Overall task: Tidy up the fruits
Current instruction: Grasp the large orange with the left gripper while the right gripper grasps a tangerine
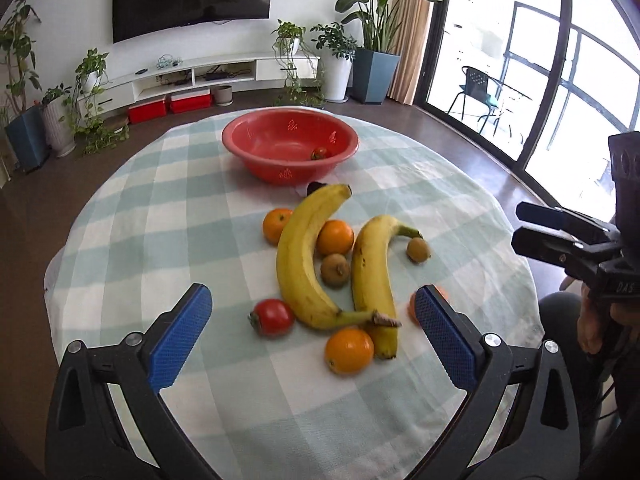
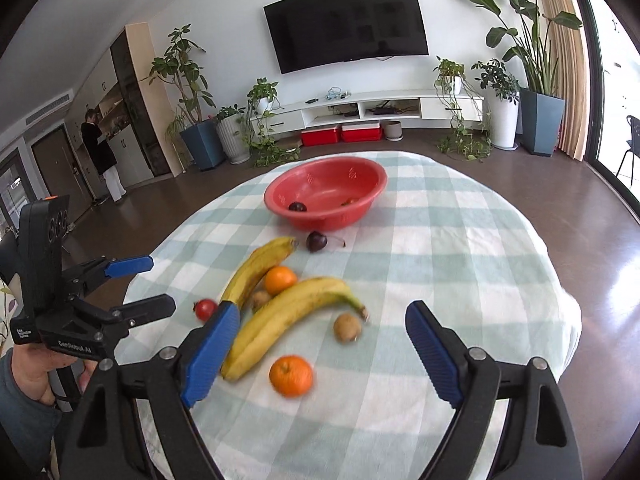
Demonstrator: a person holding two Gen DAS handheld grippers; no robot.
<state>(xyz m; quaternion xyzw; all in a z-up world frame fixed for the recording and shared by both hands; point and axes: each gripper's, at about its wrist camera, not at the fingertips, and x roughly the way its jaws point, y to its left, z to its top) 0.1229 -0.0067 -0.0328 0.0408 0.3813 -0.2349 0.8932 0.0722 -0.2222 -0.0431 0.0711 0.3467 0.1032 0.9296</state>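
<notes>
Fruit is spread on the checked worktop [image 1: 168, 184] before the red bowl [image 1: 248, 136].
Both grippers, left [image 1: 313, 330] and right [image 2: 322, 350], are held spread wide and empty above the bananas [image 1: 296, 256].

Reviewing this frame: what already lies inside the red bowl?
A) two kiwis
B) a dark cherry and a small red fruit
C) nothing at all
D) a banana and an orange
B: the right wrist view shows a dark cherry and a small red fruit inside the red bowl, while both bananas, the oranges and the kiwis lie on the cloth.
</notes>
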